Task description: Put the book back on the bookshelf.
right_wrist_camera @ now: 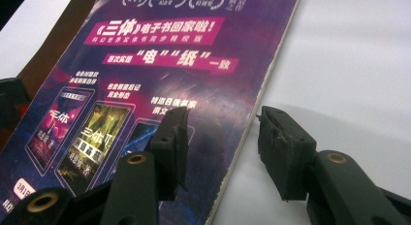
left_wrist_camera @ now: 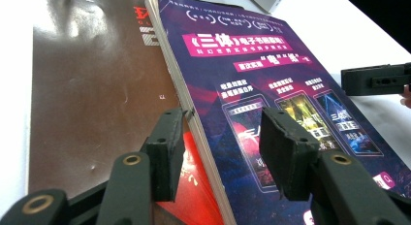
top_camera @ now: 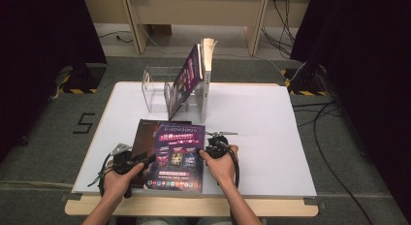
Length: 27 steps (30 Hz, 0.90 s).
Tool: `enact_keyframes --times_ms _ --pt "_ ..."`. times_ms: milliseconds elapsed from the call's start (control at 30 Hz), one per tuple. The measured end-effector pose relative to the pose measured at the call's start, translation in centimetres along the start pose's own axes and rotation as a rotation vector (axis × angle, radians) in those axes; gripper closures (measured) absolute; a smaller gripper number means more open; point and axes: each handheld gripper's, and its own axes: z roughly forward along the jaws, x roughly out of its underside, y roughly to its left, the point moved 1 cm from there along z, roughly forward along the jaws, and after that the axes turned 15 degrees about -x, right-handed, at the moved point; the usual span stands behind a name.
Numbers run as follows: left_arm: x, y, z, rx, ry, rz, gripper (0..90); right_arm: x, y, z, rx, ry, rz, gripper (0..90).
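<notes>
Grippers astride a purple magazine [top_camera: 175, 157] on the table: our left gripper [left_wrist_camera: 223, 152] and right gripper [right_wrist_camera: 225, 147] stand unclenched over its opposite long edges, where we judge this thin, floppy, glossy thing best pinched.

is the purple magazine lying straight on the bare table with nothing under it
No: in the left gripper view the purple magazine lies partly on top of a brown magazine.
</notes>
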Motion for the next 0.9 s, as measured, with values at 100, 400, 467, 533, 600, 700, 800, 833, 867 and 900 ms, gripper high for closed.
enact_keyframes --times_ms 100,400,467,533,600,700,800,833,867,900 --pt "0.06 -0.03 0.06 -0.001 0.005 0.004 51.3 0.10 -0.03 0.09 -0.003 0.004 0.004 54.1" --pt "0.15 -0.08 0.29 -0.002 0.012 0.006 51.9 0.07 0.03 0.11 -0.024 0.016 0.022 53.9" --pt "0.19 -0.09 0.35 -0.003 0.016 0.009 52.0 0.08 0.02 0.16 -0.026 0.015 0.015 53.8" --pt "0.24 -0.13 0.44 -0.003 0.018 0.009 52.1 0.11 0.15 0.20 -0.027 0.017 0.025 53.5" --pt "0.28 -0.18 0.49 -0.001 0.021 0.010 52.2 0.07 0.09 0.23 -0.030 0.019 0.016 53.5" --pt "0.27 -0.18 0.51 -0.001 0.021 0.010 52.6 -0.01 0.11 0.26 -0.036 0.022 0.034 53.1" --pt "0.27 -0.15 0.54 -0.002 0.022 0.009 53.1 -0.04 0.22 0.32 -0.037 0.027 0.043 52.5" --pt "0.27 -0.16 0.56 0.000 0.022 0.009 53.1 -0.04 0.24 0.35 -0.036 0.024 0.039 52.2" --pt "0.28 -0.17 0.57 0.000 0.022 0.009 53.2 -0.04 0.26 0.36 -0.036 0.023 0.041 52.0" --pt "0.28 -0.20 0.57 0.001 0.022 0.010 53.3 -0.03 0.22 0.36 -0.038 0.021 0.044 52.0"
